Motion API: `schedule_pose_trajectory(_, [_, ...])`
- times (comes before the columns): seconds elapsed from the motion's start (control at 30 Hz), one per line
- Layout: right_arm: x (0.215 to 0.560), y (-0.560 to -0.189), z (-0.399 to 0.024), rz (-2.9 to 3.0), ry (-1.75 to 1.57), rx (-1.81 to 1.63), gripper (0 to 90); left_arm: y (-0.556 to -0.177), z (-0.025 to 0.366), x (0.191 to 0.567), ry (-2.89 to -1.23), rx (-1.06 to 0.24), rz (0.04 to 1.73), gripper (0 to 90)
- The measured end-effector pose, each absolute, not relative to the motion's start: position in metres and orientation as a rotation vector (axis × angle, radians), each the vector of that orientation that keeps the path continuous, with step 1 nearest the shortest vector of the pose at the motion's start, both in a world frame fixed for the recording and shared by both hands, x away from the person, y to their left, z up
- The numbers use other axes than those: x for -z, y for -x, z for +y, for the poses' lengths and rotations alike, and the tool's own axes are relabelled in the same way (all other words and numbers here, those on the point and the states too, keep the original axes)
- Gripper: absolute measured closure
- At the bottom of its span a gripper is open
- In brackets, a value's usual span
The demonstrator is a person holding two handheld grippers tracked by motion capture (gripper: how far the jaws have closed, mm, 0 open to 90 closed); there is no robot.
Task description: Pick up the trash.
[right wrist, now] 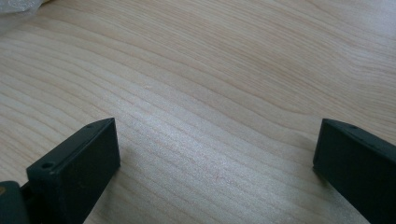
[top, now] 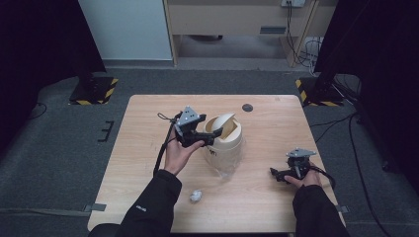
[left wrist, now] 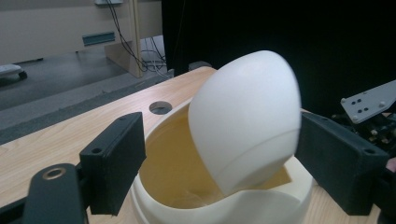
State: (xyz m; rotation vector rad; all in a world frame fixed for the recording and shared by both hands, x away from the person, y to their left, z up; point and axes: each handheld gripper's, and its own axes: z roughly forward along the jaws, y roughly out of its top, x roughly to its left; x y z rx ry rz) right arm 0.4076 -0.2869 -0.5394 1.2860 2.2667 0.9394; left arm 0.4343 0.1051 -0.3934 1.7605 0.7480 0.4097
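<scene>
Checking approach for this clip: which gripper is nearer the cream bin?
Left. The left gripper sits open at the cream bin, by its tilted lid; the right gripper rests open on the table, well off.

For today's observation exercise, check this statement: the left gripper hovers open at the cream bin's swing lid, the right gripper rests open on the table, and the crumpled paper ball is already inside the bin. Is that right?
Not quite. The crumpled paper ball lies on the table, near its front edge, as the high view shows. The rest holds: the left gripper is open at the bin's swing lid, and the right gripper is open on the table.
</scene>
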Motion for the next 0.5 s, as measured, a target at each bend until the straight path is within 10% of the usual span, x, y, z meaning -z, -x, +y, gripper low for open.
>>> schedule_pose_trajectory(0.5, [0.539,-0.408,-0.287,2.267,-1.288,-0.939,0.7,-0.401,0.144,0.386,-1.730,-0.419,0.751,16.2])
